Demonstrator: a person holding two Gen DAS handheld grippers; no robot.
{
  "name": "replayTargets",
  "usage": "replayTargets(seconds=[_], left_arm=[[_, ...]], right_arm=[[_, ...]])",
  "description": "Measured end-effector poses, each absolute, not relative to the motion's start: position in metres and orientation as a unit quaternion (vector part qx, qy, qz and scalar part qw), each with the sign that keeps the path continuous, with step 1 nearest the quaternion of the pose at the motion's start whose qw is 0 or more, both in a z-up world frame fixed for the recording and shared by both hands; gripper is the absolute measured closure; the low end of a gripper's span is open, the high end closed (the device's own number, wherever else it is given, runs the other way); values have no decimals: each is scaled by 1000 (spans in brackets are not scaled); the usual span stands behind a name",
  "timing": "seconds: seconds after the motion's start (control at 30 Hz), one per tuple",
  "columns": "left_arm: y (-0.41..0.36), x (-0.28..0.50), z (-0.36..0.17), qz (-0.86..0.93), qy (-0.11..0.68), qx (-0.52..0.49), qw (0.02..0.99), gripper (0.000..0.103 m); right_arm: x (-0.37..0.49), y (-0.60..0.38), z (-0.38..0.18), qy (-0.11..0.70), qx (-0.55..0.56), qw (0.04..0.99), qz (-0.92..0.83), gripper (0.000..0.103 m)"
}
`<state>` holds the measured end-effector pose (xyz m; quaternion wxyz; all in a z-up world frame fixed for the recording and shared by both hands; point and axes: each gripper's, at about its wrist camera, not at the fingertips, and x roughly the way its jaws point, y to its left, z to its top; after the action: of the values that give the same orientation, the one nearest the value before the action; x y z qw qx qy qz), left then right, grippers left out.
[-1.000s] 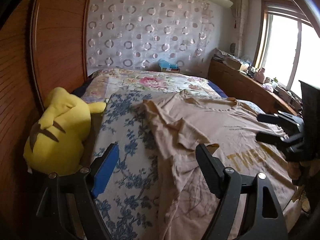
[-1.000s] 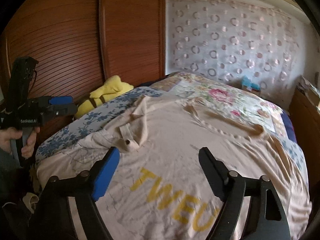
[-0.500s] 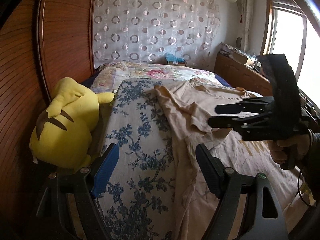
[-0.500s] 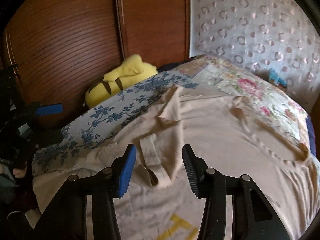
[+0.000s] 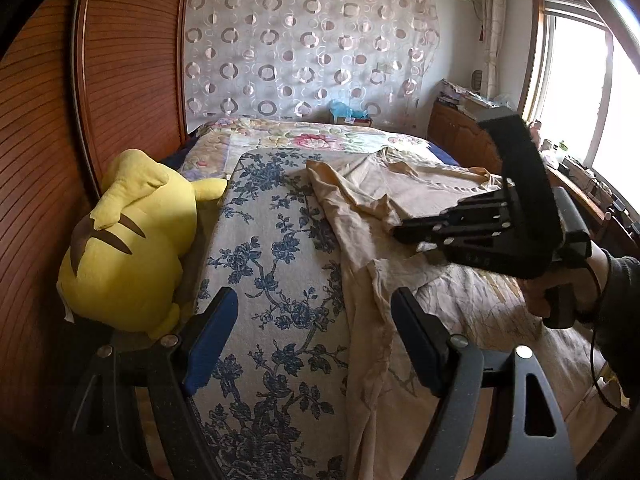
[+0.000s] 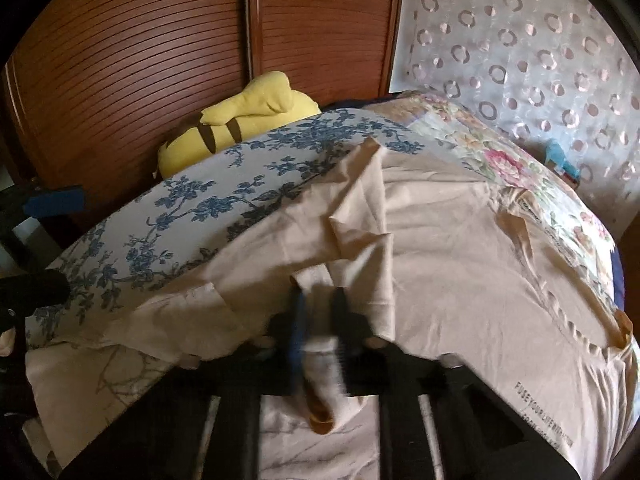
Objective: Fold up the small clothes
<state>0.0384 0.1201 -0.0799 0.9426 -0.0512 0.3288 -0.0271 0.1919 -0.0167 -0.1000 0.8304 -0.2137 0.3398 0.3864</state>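
A beige T-shirt (image 5: 416,196) lies spread on the bed, its crumpled sleeve toward the left side; it also fills the right wrist view (image 6: 460,264). My right gripper (image 6: 318,312) is closed down on the folded sleeve edge of the T-shirt, with cloth between its fingers. It also shows in the left wrist view (image 5: 404,236), low over the sleeve. My left gripper (image 5: 312,332) is open and empty, above the blue floral sheet (image 5: 276,248) just left of the shirt's edge.
A yellow plush toy (image 5: 128,240) lies between the bed's left edge and the wooden wardrobe (image 5: 48,128). A floral quilt (image 5: 304,140) covers the far bed. A wooden cabinet (image 5: 460,128) with clutter stands at the right under the window.
My right gripper has moved left and down onto the crumpled sleeve and has shut on it. My left gripper has swung left toward the floral sheet and stayed open.
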Motion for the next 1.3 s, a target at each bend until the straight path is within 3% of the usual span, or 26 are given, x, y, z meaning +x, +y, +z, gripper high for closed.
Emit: replayTargets(seconds=[0.57,0.6,0.67,0.7,0.97,1.03,1.2,1.3], left_arm=[[94,40,-80,-49,334,-46,940,23],[93,40,-80,-51,335,-46,940,23],[90,41,-80,-53,335,-45,940,23],[89,41,-80,-55,336,-44,939,23],[75,47,-80,-70,337,-37,938,23],[71,51,-79,-82,337,-36,937,28],[63,64,-80,-105,349,-39,930,58],[56,74,-80,-111,357,-32,927,66]], right_arm=[[175,-85,-86,312,-141,890,301,97],[176,-83,-90,317,-141,891,292,93],[176,-84,-93,328,-140,890,283,66],[175,-86,-94,332,-138,889,283,61],[161,-126,-97,358,-143,887,256,55],[152,-141,-99,363,-141,886,251,55],[129,-167,-105,375,-141,886,234,55],[124,-177,-106,378,-137,887,227,55]])
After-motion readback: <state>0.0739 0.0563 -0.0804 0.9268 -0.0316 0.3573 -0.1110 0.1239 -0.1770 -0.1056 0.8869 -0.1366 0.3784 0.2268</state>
